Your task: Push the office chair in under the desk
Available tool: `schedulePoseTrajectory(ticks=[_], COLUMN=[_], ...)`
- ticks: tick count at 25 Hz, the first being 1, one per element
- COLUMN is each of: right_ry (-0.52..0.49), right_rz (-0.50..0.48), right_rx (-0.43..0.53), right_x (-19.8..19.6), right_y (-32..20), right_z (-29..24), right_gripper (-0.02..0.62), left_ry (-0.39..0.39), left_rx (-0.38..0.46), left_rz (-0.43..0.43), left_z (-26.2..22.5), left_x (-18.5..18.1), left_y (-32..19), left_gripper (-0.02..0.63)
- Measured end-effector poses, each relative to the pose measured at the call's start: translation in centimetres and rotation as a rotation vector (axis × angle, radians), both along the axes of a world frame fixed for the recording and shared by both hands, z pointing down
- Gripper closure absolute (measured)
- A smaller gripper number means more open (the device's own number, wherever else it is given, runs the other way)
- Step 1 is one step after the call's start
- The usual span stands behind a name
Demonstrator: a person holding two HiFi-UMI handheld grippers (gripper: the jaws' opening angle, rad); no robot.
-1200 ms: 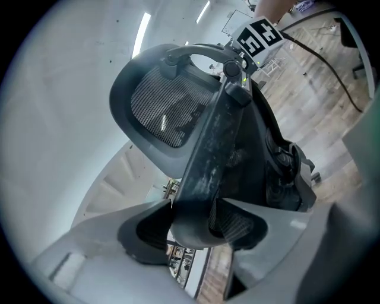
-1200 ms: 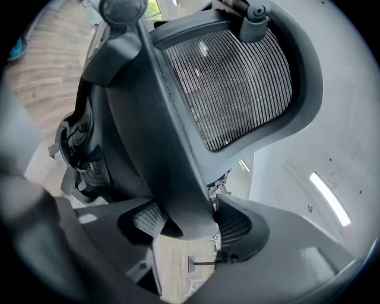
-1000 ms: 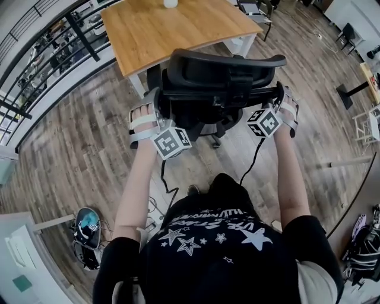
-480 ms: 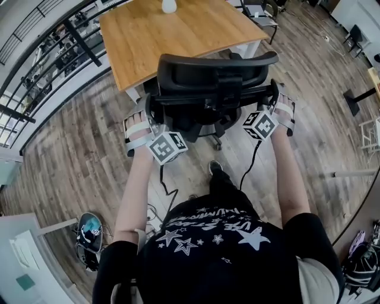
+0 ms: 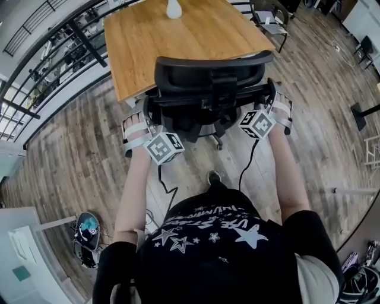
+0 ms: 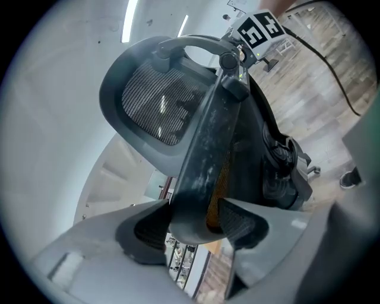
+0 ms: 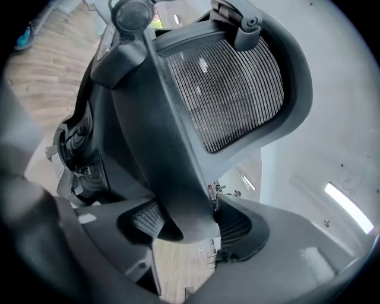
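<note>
Left gripper (image 6: 199, 219) straddles the left armrest (image 6: 208, 136). Its jaws are opening: one pad lies against the armrest, and a thin strip of desk colour shows on the other side. Right gripper (image 7: 187, 222) is clamped on the right armrest (image 7: 160, 136), with both pads against it.

The office chair (image 5: 208, 89) stands at the near edge of the desk (image 5: 178, 35), facing it. In the head view the top of the backrest (image 5: 211, 65) overlaps that edge. The backrest hides the seat, so how far the seat reaches under the desktop cannot be told.

Bare plank floor (image 5: 77, 154) lies open on both sides of the chair and behind it. A dark railing (image 5: 53, 53) runs well to the left of the desk. A second chair (image 5: 270, 21) sits just beyond the desk's far right corner. A small white object (image 5: 173, 9) rests near the desk's far edge.

Two cables (image 5: 246, 163) hang from the grippers toward the person, whose shoe (image 5: 214, 176) is on the floor behind the chair base.
</note>
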State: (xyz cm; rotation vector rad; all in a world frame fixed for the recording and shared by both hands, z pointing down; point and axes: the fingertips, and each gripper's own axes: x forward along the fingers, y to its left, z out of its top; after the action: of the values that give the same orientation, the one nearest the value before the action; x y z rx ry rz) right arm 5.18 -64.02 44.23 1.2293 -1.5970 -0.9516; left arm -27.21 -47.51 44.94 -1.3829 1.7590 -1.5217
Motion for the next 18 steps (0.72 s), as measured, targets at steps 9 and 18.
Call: schedulePoseTrajectory(ticks=[9,18], right_ry=[0.02,0.018], right_rz=[-0.083,-0.133], right_rx=[0.02,0.026], right_x=[-1.1,-1.5], right_y=[-3.2,-7.6], right_z=[0.8,0.9], right_gripper=[0.347,0.345], left_ry=[-0.011,-0.004], left_rx=[-0.001,0.005], left_rz=[-0.063,-0.108], left_z=[0.9,0.9], left_x=[-0.1,0.9], left_y=[-1.3,-3.4], left_gripper=[0.35,0.35])
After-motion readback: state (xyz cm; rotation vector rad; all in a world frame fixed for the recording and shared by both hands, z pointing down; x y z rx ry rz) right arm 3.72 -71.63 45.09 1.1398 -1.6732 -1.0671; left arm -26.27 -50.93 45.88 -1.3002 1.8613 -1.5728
